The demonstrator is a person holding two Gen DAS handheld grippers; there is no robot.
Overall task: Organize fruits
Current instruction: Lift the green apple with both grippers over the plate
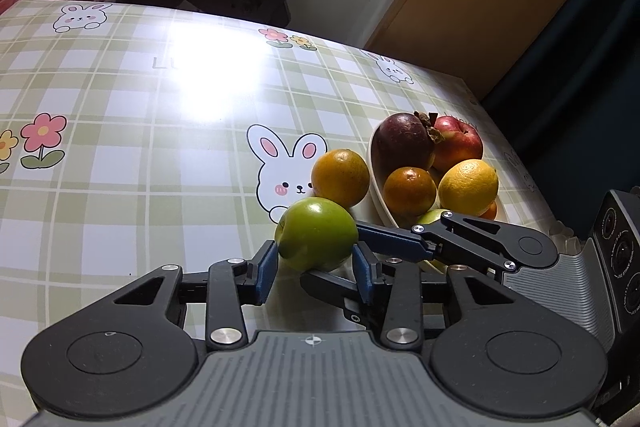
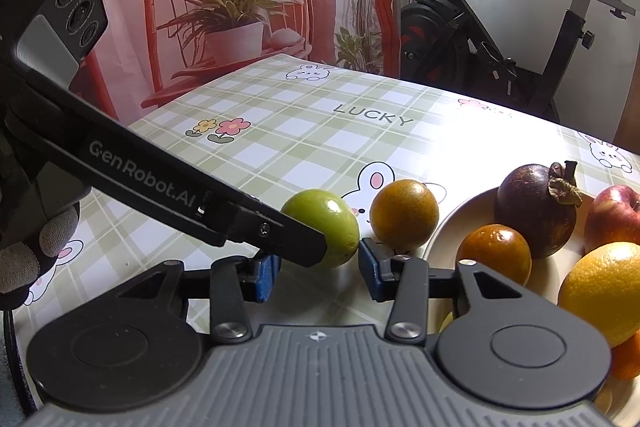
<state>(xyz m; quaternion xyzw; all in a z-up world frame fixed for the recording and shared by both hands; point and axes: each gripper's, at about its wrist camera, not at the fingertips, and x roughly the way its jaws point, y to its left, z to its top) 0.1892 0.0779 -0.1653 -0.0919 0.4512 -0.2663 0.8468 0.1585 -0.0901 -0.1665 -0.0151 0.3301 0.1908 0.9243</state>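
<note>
- The left hand-held gripper (image 1: 316, 267) has its blue pads on either side of the green fruit (image 1: 317, 239), apparently gripping it; whether the fruit is off the counter (image 1: 120, 155) cannot be told.
- The bowl (image 1: 378, 193) of fruit lies just ahead and to that gripper's right, with a loose orange (image 1: 340, 178) touching the green fruit on the way.
- The right hand-held gripper (image 2: 318, 273) is open and empty, its fingers just short of the green fruit, crossing under the left.
- The fruit is roundish, so no long axis matters.
</note>
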